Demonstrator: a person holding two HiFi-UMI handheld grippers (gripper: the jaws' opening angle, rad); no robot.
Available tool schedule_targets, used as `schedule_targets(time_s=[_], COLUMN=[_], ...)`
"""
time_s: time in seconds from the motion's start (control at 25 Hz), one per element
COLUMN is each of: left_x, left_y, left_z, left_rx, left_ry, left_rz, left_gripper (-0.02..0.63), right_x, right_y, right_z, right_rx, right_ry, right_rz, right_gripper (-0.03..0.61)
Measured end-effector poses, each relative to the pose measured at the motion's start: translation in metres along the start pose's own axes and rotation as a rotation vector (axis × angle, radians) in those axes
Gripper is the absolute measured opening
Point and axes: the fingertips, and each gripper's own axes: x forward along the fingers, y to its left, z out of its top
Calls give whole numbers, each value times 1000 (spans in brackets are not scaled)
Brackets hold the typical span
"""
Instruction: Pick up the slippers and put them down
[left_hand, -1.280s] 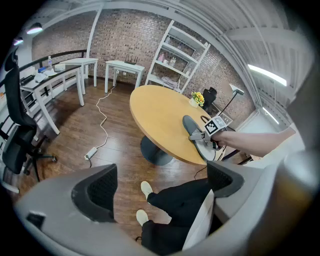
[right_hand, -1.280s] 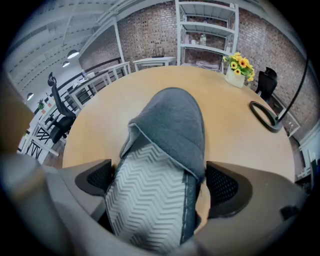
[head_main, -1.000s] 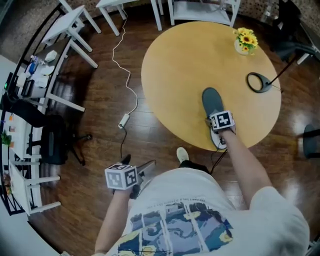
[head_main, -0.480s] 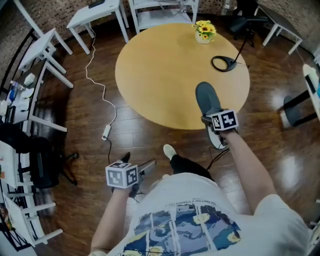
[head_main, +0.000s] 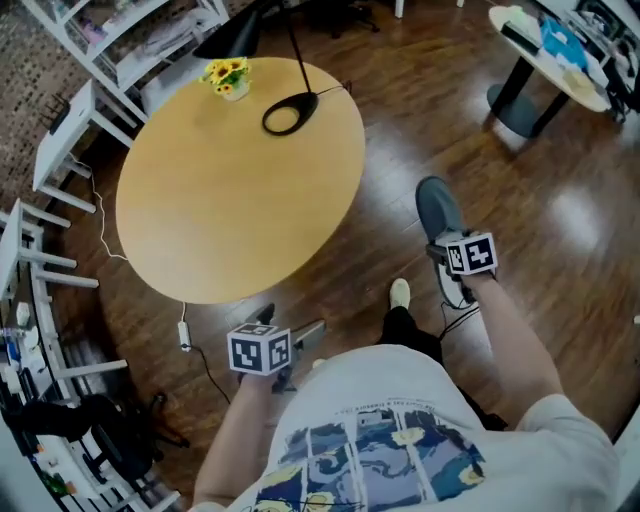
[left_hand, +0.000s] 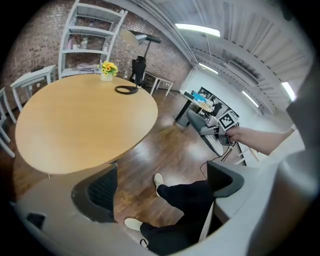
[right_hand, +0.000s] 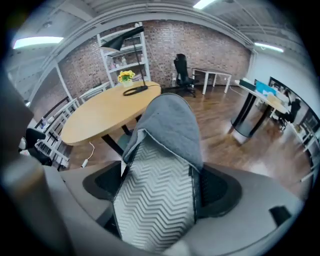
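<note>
Clamping a grey slipper (head_main: 436, 208) by its sides, the right tool (head_main: 447, 262) holds it above the wooden floor (head_main: 520, 170), clear of the counter (head_main: 230, 190) (left tool (head_main: 288, 328) gapes empty). It is probably best lowered sole-down and level before the jaws release.

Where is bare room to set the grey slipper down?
Most of the round table, from the flower pot and lamp base to its near edge, is bare. So is the floor between it and the black pedestal. Crowded: white racks and cable at left.
</note>
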Motion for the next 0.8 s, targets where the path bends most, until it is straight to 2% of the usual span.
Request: schedule_targets(time_s=[0.2,0.32,0.4,0.48,0.6,0.72,0.8], left_x=[188,314,401,509,669,794,858], left_y=[-104,-143,-164,-160,-105,-44,-15], left_z=[100,117,97,73,30,-29,-67], left_rx=[212,346,368,397,409,381,382], left_ry=[197,332,408,447,467,498,530], left_rz=[-36,-74,-119,-150,-135,-112,-105], left_gripper=[558,558,558,558,558,558,558], right_x=[77,156,219,312,466,615,695], right_y=[-169,-236,-274,-310,-346,-375,-390], right_z=[-29,-71,-116,-162,-239,-315,-353], right_rx=[131,229,260,272,315,377,404], right_ry=[67,131,160,158,153,146,148], right_rz=[-25,-30,-33,-35,-55,-79,-91], right_gripper=[482,482,482,482,482,482,492])
